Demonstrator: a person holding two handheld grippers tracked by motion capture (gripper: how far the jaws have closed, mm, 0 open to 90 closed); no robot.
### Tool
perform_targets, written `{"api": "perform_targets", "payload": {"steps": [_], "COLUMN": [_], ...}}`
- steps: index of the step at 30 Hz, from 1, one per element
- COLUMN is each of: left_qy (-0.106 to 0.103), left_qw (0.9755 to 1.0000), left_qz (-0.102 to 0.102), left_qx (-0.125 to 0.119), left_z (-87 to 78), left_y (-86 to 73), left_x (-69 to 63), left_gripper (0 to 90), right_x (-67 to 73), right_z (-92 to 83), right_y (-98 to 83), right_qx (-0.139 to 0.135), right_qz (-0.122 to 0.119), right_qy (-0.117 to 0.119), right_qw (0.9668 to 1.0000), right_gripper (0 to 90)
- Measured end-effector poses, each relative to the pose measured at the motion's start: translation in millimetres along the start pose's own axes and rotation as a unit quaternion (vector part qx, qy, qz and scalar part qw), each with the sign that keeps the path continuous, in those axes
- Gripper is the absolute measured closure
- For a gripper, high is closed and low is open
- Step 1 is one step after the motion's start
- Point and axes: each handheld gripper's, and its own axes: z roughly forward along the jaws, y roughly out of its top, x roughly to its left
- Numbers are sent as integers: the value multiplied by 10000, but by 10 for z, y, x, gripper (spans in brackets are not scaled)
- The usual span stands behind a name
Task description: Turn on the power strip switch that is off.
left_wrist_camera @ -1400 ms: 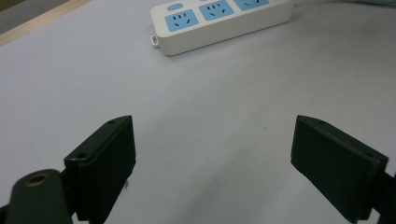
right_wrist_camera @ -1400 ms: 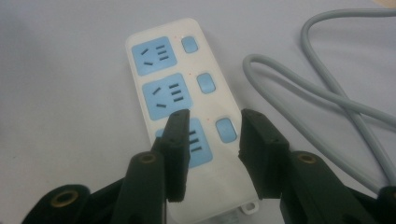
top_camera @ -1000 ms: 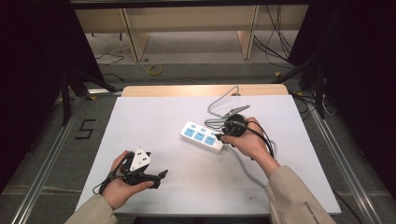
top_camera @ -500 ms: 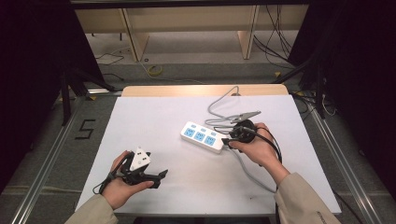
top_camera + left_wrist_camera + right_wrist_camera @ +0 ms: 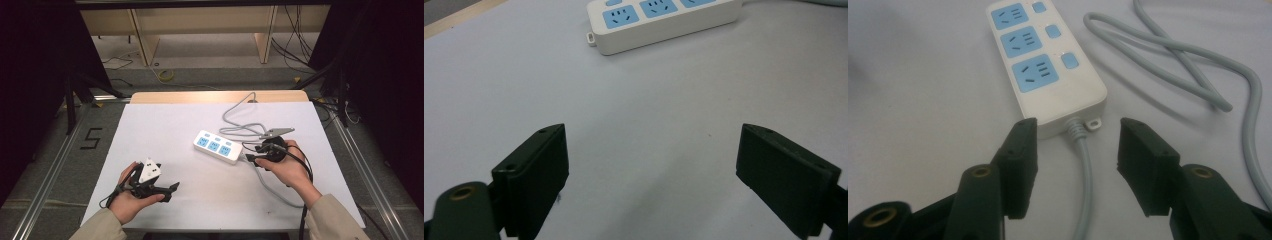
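- While its jaws had just been opening, the right gripper (image 5: 1075,145) stood either side of the grey cable (image 5: 1083,165) at the end of the white plastic power strip with blue sockets (image 5: 218,146), centre frame, gripping nothing.
- Lower left, the left gripper (image 5: 651,170) gaped wide over the white table (image 5: 165,125), holding nothing.

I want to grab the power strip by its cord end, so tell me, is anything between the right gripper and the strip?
Nothing visible. The right gripper has its jaws apart, just opened wider, astride the grey cord where it leaves the power strip. Only bare white table lies around that end; the cord's loops lie off to the side.
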Motion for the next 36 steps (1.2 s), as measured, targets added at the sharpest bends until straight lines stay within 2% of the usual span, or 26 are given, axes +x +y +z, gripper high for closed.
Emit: {"api": "perform_targets", "payload": {"steps": [8, 14, 22, 29, 36], "left_qy": [9, 7, -14, -13, -49], "left_qw": [10000, 10000, 10000, 10000, 10000], "left_qz": [-18, 0, -12, -14, 5], "left_qx": [-9, 3, 17, 5, 39], "left_z": [-3, -9, -18, -26, -15], "left_y": [-4, -6, -10, -10, -9], "left_x": [-3, 1, -4, -3, -9], "left_gripper": [131, 131, 128, 127, 125], "right_x": [-36, -70, -61, -31, -30], "right_z": [-154, -278, -367, -442, -481], "right_y": [-222, -404, -608, -725, -764], "right_qx": [-251, -425, -589, -742, -830], "right_qz": [13, 112, 138, 138, 176], "right_qy": [-3, -53, -65, -95, -112], "right_qw": [9997, 9990, 9981, 9971, 9963], "right_gripper": [415, 361, 336, 324, 312]}}
